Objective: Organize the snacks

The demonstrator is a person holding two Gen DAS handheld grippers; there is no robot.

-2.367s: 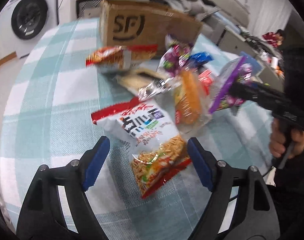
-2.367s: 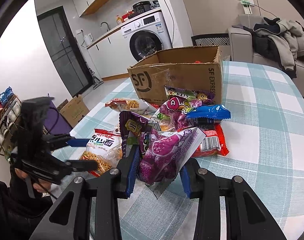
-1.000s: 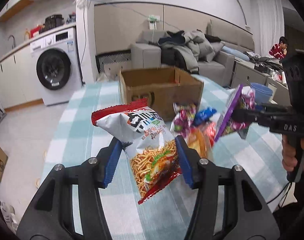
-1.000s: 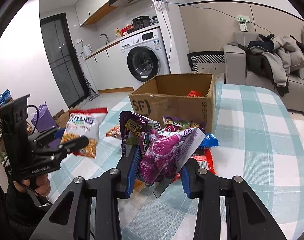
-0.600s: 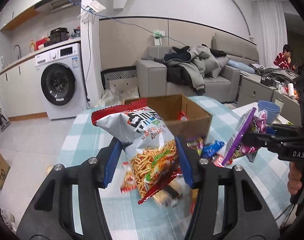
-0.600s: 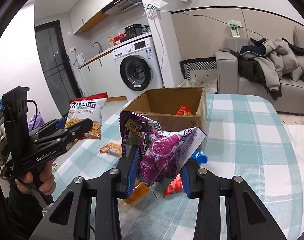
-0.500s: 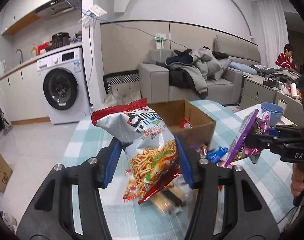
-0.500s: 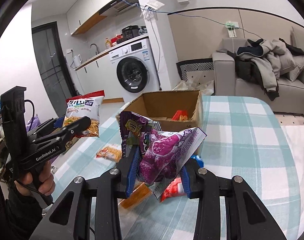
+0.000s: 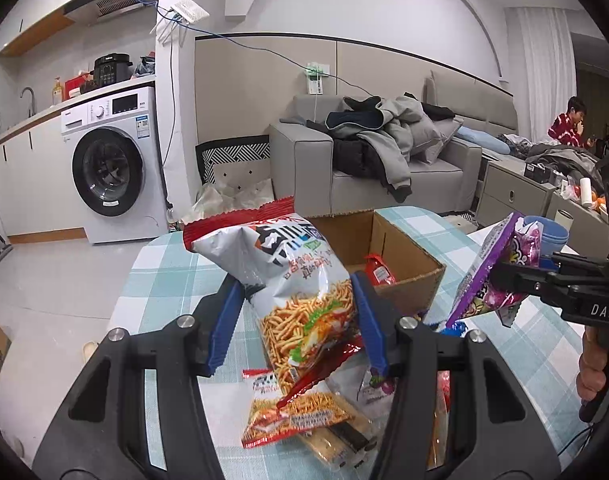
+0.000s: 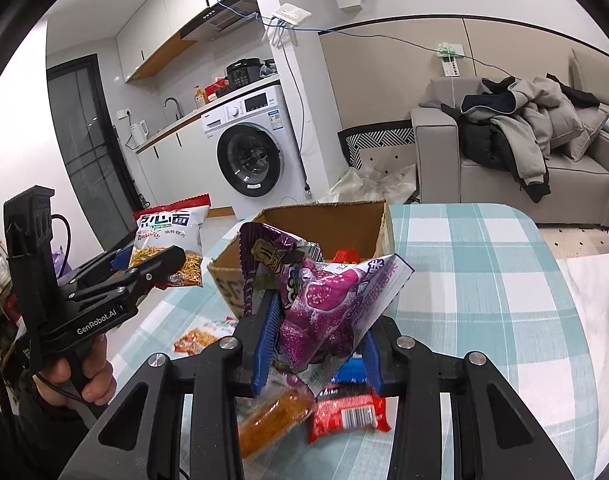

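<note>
My left gripper is shut on a white and red noodle snack bag and holds it in the air in front of the open cardboard box. The bag also shows in the right wrist view. My right gripper is shut on a purple snack bag, held up near the box; this bag shows in the left wrist view. A red packet lies inside the box.
More snacks lie on the teal checked tablecloth: a noodle packet, a red packet, an orange packet. A washing machine and a grey sofa stand behind the table.
Both grippers have lifted their bags off the table and carried them up toward the box. The view now looks down into the box.
</note>
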